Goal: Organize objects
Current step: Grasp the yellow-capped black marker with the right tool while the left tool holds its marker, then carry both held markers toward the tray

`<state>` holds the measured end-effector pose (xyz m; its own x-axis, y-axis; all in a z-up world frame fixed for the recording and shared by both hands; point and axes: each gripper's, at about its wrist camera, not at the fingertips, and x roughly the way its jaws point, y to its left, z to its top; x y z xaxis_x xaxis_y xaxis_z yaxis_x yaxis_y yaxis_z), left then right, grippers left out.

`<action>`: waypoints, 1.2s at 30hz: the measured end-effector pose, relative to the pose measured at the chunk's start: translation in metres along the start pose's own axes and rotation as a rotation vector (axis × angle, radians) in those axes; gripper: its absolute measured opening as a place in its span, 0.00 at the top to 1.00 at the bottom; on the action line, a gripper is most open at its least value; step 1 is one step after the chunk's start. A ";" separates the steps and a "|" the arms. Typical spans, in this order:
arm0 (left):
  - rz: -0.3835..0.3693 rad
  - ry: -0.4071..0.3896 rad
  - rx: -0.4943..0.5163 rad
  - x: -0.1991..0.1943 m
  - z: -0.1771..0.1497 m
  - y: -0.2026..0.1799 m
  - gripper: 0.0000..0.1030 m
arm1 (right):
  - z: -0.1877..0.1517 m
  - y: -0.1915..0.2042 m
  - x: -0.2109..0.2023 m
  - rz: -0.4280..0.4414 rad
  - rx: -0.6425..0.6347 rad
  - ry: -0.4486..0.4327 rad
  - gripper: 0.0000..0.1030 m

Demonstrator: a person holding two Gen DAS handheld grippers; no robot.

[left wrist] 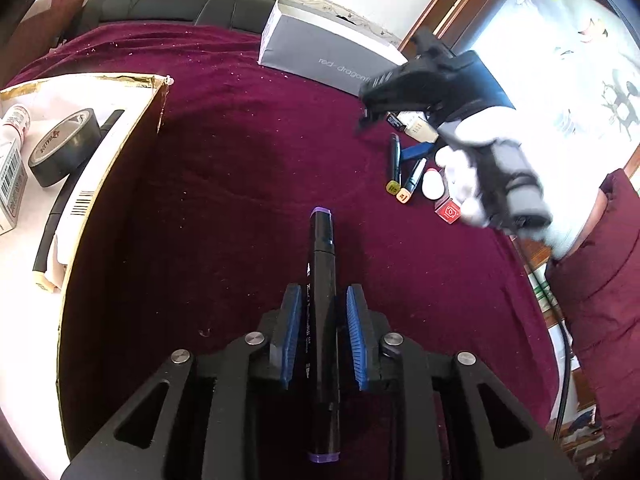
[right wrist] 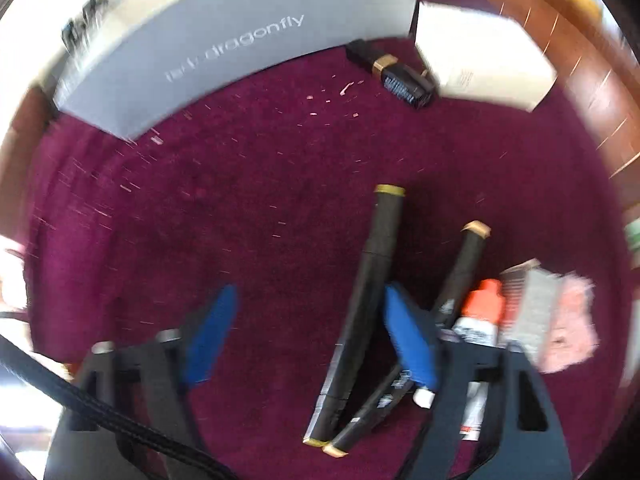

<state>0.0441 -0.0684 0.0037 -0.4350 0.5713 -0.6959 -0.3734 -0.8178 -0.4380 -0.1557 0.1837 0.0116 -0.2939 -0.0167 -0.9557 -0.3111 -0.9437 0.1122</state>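
My left gripper (left wrist: 323,304) is shut on a black marker with purple ends (left wrist: 322,264), held above the maroon cloth (left wrist: 240,168), pointing forward. An open cardboard box (left wrist: 120,184) lies to its left with a roll of grey tape (left wrist: 60,148) inside. My right gripper (right wrist: 308,320) is open and empty, low over the cloth; it also shows in the left wrist view (left wrist: 366,118), held by a white-gloved hand. Two black markers with gold ends (right wrist: 360,320) (right wrist: 460,272) lie crossed under its right finger, beside a tube with an orange cap (right wrist: 482,308).
A grey "red dragonfly" box (left wrist: 328,52) (right wrist: 224,48) stands at the back of the cloth. A white box (right wrist: 484,60) and a small black item (right wrist: 400,76) lie behind. More small items, a white oval (left wrist: 432,184) and a red packet (left wrist: 448,212), sit right.
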 end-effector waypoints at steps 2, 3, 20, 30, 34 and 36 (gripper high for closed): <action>-0.007 -0.001 -0.005 0.000 0.000 0.000 0.80 | -0.008 0.011 -0.002 -0.099 -0.080 -0.037 0.68; -0.006 -0.002 -0.007 0.000 0.001 0.001 0.80 | -0.011 0.015 -0.005 -0.084 -0.106 -0.054 0.73; -0.006 -0.001 -0.020 0.002 0.003 0.003 0.80 | -0.148 -0.024 -0.056 0.174 -0.247 0.032 0.87; 0.268 0.028 0.241 0.024 -0.004 -0.056 0.53 | -0.188 -0.025 -0.062 0.170 -0.273 -0.021 0.86; 0.264 0.036 0.263 0.024 -0.005 -0.057 0.53 | -0.187 -0.006 -0.056 0.117 -0.318 -0.075 0.86; 0.254 0.027 0.253 0.020 -0.005 -0.054 0.74 | -0.193 -0.005 -0.058 0.093 -0.346 -0.104 0.84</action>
<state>0.0594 -0.0136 0.0105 -0.5194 0.3468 -0.7810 -0.4486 -0.8885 -0.0962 0.0372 0.1260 0.0137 -0.4019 -0.0907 -0.9112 0.0395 -0.9959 0.0817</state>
